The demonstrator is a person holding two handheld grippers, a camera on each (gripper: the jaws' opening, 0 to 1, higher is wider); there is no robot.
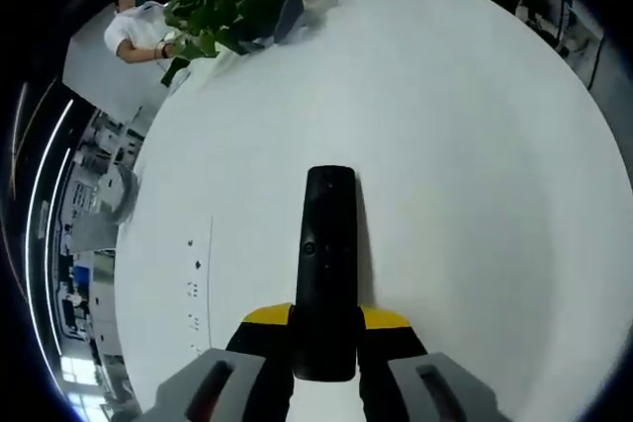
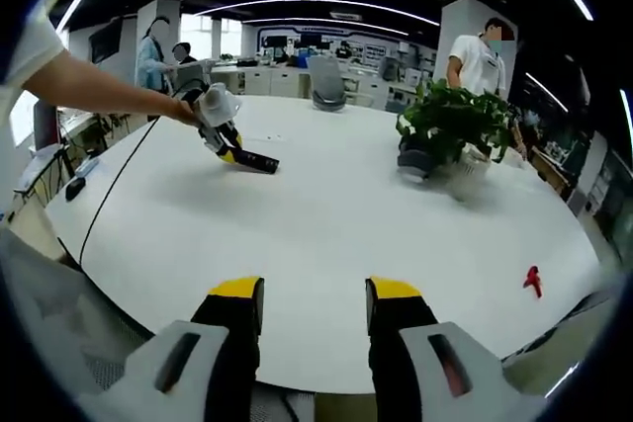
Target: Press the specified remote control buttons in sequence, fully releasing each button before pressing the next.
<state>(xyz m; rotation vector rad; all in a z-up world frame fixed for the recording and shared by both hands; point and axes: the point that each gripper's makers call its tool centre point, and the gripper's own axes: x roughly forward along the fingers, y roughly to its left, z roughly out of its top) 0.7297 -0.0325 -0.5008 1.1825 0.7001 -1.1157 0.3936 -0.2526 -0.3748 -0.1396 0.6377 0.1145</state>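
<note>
A long black remote control (image 1: 327,254) lies lengthwise between the yellow-tipped jaws of my left gripper (image 1: 326,319), which is shut on its near end; the remote points away over the white table (image 1: 475,145). In the right gripper view, that left gripper (image 2: 226,145) appears far off at the left, held by a person's outstretched arm (image 2: 99,86), with the remote (image 2: 259,161) sticking out just above the tabletop. My right gripper (image 2: 315,305) is open, nothing between its yellow-tipped jaws, over the table's near edge.
A potted green plant (image 2: 450,126) stands at the far right side of the table (image 2: 326,214). A small red object (image 2: 533,280) lies near the right edge. A black cable (image 2: 114,190) trails over the left edge. People stand in the office behind.
</note>
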